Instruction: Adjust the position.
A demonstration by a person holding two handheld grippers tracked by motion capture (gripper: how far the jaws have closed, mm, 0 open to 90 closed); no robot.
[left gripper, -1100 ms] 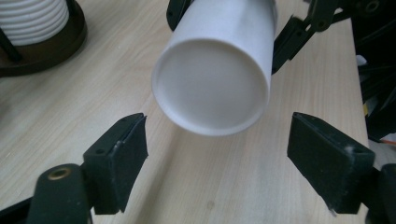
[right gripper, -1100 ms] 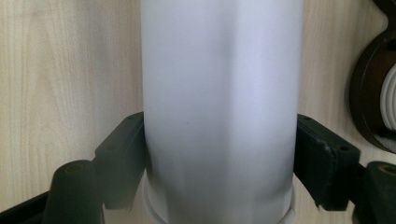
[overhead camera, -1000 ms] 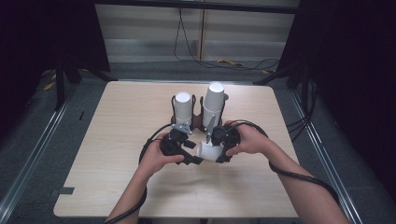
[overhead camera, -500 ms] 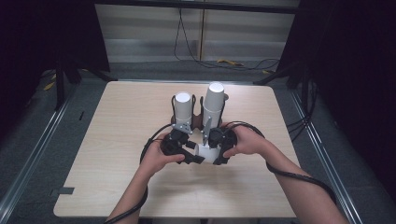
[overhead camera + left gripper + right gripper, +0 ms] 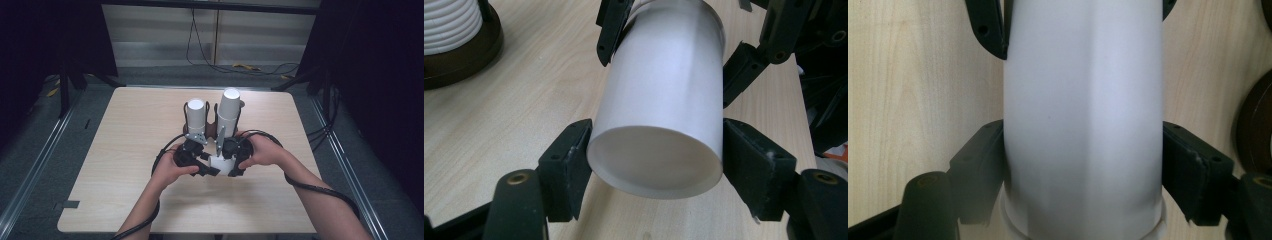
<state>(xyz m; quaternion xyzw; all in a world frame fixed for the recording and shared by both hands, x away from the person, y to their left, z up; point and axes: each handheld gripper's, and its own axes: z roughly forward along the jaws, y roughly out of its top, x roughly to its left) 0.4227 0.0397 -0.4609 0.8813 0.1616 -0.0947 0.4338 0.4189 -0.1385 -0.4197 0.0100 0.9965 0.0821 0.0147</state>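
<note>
A white cup (image 5: 222, 164) lies on its side, held just above the table between both hands. My left gripper (image 5: 214, 169) comes from the left, and its jaws have just been closing. In the left gripper view its pads (image 5: 569, 160) press the cup (image 5: 664, 90) near its closed base. My right gripper (image 5: 226, 161) holds the other end. In the right gripper view its pads (image 5: 983, 160) clamp the cup (image 5: 1083, 90) close to the rim. Each view shows the other gripper's jaws at the cup's far end.
Two tall stacks of white cups (image 5: 196, 114) (image 5: 229, 107) stand in dark holders just behind the hands. One ribbed stack on a brown base (image 5: 454, 35) sits to the left gripper's upper left. The wooden table (image 5: 125, 150) lies bare on both sides of the hands.
The left gripper's jaws have drawn in onto the white cup. Both hands have stayed where they were, and the right gripper has kept its hold.
</note>
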